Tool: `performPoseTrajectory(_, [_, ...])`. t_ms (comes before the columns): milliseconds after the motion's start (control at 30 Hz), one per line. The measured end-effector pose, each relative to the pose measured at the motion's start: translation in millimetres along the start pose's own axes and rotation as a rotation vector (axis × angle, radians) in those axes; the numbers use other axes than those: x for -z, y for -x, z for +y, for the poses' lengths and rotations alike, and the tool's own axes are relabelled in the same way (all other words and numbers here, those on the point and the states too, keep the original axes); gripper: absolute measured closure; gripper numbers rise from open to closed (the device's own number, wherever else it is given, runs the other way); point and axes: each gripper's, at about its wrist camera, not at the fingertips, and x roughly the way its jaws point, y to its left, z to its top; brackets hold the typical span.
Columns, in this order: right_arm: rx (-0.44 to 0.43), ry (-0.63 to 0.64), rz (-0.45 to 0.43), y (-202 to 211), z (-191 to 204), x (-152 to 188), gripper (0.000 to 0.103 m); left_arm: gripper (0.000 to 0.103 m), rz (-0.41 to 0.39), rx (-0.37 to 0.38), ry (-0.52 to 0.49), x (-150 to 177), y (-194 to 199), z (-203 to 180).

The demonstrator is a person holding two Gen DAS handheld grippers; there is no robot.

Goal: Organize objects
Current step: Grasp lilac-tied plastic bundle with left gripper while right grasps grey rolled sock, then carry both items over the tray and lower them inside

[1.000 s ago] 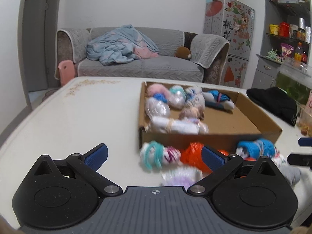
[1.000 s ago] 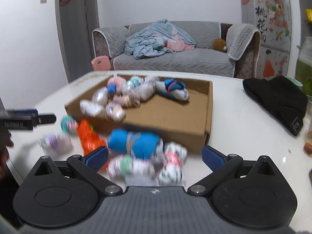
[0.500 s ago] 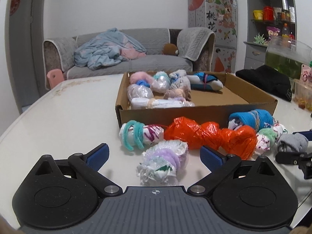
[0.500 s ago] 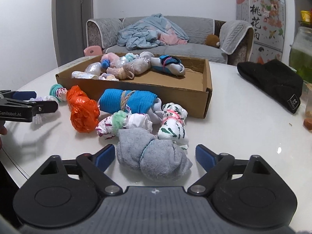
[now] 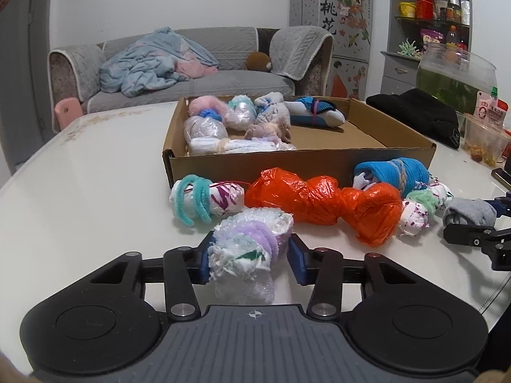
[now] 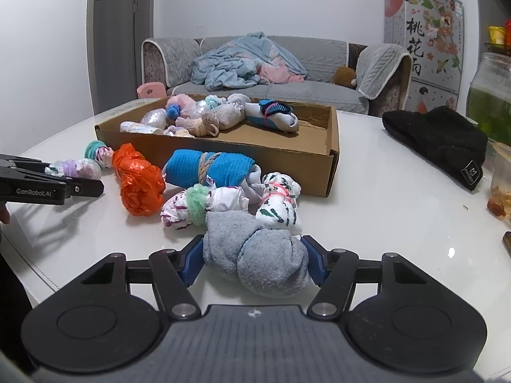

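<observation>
My left gripper is shut on a white bundle with a purple band, low over the white table. My right gripper is shut on a grey sock bundle on the table. A cardboard tray behind holds several bundles at its left end. In front of it lie an orange plastic bundle, a teal-banded white bundle, a blue bundle, a green-banded bundle and a pink-banded one.
A black knit hat lies at the right of the table. A glass jar with green content and a plastic cup stand at the far right. A sofa stands behind the table.
Both grippers have come down and forward and closed: the left on the purple-banded bundle, the right on the grey sock bundle. A second ago both stood open above the pile.
</observation>
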Motion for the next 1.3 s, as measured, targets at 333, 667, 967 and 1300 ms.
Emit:
performPoseTrajectory(333, [-0.014, -0.011, -0.035, 30.4, -12.6, -16.4, 0.043, 0.053, -0.046, 0.023, -0.028, -21.2, 26.2, -4.2])
performPoseTrajectory(667, [-0.088, 0.019, -0.132, 19.3, -35.8, -103.1, 0.043, 0.052, -0.128, 0.100, -0.110, -122.1, 24.9, -27.2])
performPoseTrajectory(967, [-0.171, 0.112, -0.045, -64.7, -59.7, -150.9, 0.043, 0.052, -0.044, 0.175, -0.147, -186.6, -57.8, -51.9])
performPoseTrajectory(1300, [-0.197, 0.229, 0.114, -143.3, -61.0, -141.5, 0.043, 0.052, 0.213, 0.231, -0.072, -179.8, -173.1, -56.7])
